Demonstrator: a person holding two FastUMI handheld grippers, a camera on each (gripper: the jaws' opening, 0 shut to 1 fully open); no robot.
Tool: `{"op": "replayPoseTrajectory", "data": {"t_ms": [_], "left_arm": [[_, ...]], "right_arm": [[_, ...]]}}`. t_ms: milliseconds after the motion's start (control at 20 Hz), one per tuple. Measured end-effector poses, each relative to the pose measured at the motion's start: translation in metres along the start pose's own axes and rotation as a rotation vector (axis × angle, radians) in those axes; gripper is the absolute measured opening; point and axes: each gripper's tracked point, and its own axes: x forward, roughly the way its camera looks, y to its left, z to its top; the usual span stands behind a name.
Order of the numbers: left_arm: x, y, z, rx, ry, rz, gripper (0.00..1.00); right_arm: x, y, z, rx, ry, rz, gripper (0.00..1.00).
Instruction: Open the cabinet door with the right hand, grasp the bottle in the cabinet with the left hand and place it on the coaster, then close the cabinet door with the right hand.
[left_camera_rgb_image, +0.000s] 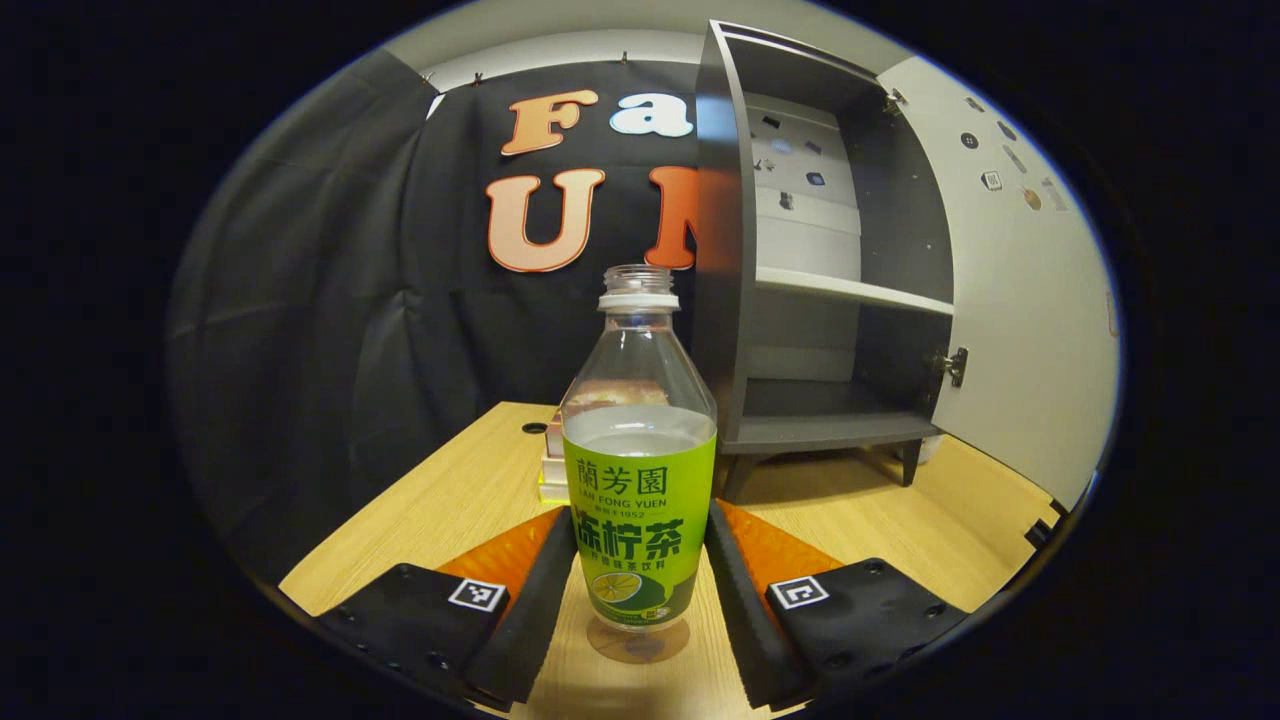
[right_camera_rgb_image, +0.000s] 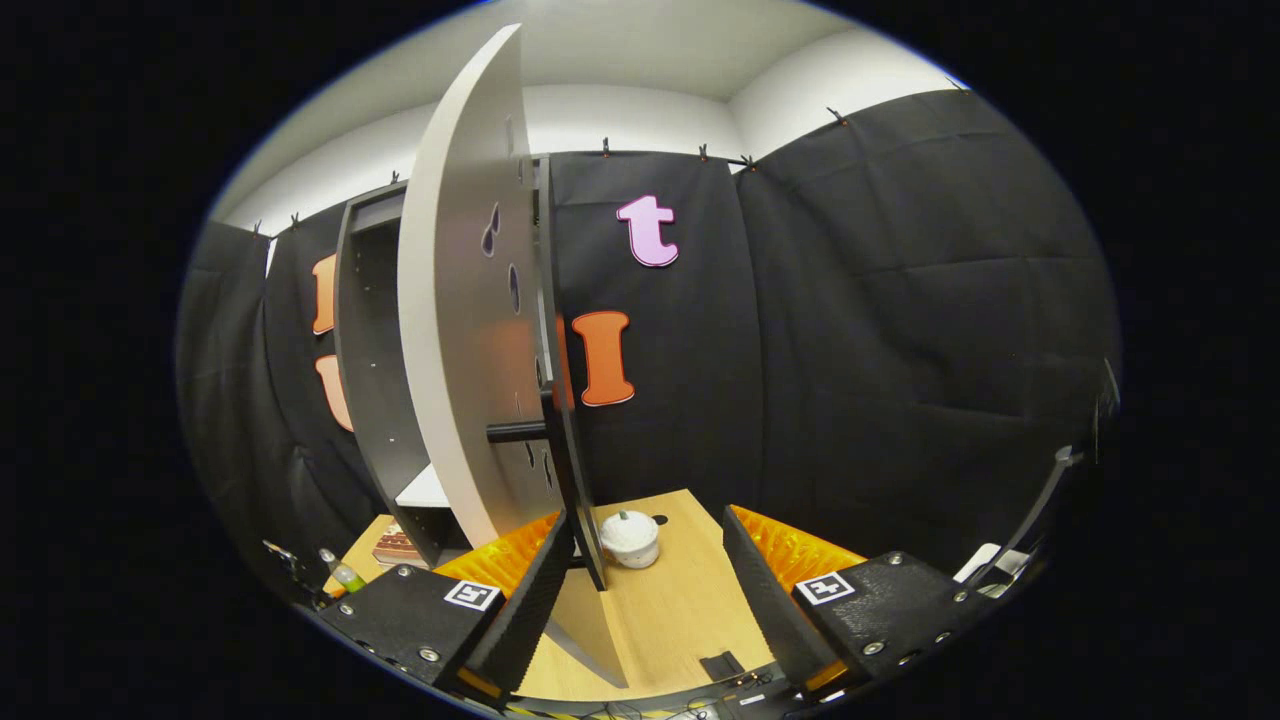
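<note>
A clear, capless bottle (left_camera_rgb_image: 638, 470) with a green label stands upright between the fingers of my left gripper (left_camera_rgb_image: 640, 530), and both fingers press its sides. Its base hangs low over the wooden table (left_camera_rgb_image: 450, 510); whether it touches I cannot tell. Behind it lies a low stack (left_camera_rgb_image: 550, 468) with a reddish patterned top, perhaps the coaster. The dark grey cabinet (left_camera_rgb_image: 800, 400) stands open with bare shelves, its white door (left_camera_rgb_image: 1010, 300) swung right. In the right gripper view my right gripper (right_camera_rgb_image: 648, 522) is open beside the door's edge (right_camera_rgb_image: 560, 400), under the bar handle (right_camera_rgb_image: 515, 432). The bottle (right_camera_rgb_image: 343, 572) shows small at far left.
A small white lidded pot (right_camera_rgb_image: 630, 538) sits on the table (right_camera_rgb_image: 680, 600) just beyond my right gripper's fingertips. Black cloth walls close the booth behind and to the right. The cabinet stands on short legs (left_camera_rgb_image: 910, 460) at the back of the table.
</note>
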Motion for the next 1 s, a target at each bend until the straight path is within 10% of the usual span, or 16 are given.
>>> {"op": "replayPoseTrajectory", "data": {"t_ms": [1000], "left_arm": [[0.003,-0.011,-0.070,0.018,0.043,0.033,0.83]], "right_arm": [[-0.002,-0.005,-0.003,-0.009,0.019,-0.031,0.92]]}}
